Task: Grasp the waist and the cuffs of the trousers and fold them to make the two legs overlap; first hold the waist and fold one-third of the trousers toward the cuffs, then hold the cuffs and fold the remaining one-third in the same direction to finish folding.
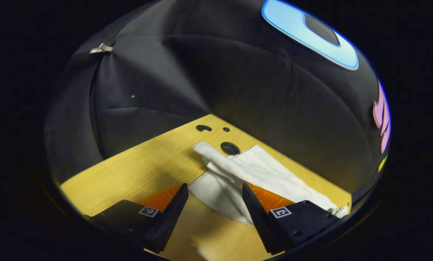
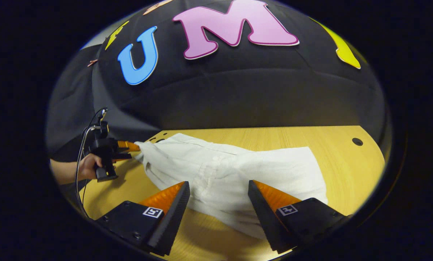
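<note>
Trousers (image 1: 260,174) lie on the tabletop (image 1: 129,174), white cloth bunched into a ridge running toward the far corner beside three holes (image 1: 230,148) in the wood. In the left gripper view the left tongs (image 1: 215,203) stand wide open just short of the cloth's near edge and grip nothing; I judge them lined up to take that end.

In the right gripper view the trousers (image 2: 231,170) stretch along the tabletop (image 2: 339,145) from its left edge toward the middle, thick and doubled near the front, so the legs may already overlap. The right tongs (image 2: 218,208) gape wide over the near hem, with cloth between the fingers but not pinched. Farther off, at the left edge, a hand (image 2: 87,166) holds the other tongs (image 2: 129,150) against the cloth's end; whether these pinch it I cannot tell from here. No containers are present.
</note>
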A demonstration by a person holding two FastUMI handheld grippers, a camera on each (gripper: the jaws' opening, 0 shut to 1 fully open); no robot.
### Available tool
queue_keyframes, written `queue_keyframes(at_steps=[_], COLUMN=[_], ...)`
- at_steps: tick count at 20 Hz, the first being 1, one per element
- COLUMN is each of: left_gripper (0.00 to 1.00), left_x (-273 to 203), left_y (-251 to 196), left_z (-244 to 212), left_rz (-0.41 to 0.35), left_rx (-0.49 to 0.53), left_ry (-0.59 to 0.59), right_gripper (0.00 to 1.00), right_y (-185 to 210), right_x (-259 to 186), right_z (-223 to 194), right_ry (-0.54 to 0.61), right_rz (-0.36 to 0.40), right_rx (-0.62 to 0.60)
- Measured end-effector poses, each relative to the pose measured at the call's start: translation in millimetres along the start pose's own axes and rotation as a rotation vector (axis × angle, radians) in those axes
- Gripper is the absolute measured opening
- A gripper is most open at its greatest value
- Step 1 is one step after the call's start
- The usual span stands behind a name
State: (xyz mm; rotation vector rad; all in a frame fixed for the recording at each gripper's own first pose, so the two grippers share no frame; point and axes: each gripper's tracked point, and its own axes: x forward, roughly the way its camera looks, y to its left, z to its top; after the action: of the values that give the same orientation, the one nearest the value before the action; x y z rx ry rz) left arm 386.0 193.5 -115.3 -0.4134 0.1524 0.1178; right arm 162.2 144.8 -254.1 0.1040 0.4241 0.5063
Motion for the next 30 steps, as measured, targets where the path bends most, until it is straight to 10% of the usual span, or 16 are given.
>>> queue_keyframes(at_steps=[9, 14, 18, 30], left_gripper=[0.95, 0.89, 0.41, 0.06], left_x=[55.8, 60.3, 59.3, 40.5], left_y=[4.3, 6.9, -9.9, -32.4], left_z=[-1.9, -21.1, -38.0, -48.9], left_rz=[0.005, 0.101, 0.053, 0.053], left_rx=[0.124, 0.472, 0.500, 0.421], left_ry=[0.067, 0.164, 0.216, 0.231], right_gripper=[0.98, 0.99, 0.98, 0.98], right_y=[0.7, -2.0, -11.0, -39.1], right_x=[-86.0, -95.7, -99.8, -120.6], right_z=[-76.6, -74.2, -62.7, -34.2], right_ry=[0.153, 0.184, 0.176, 0.135], right_rz=[-0.082, -0.100, -0.140, -0.214], right_rx=[0.103, 0.102, 0.121, 0.147])
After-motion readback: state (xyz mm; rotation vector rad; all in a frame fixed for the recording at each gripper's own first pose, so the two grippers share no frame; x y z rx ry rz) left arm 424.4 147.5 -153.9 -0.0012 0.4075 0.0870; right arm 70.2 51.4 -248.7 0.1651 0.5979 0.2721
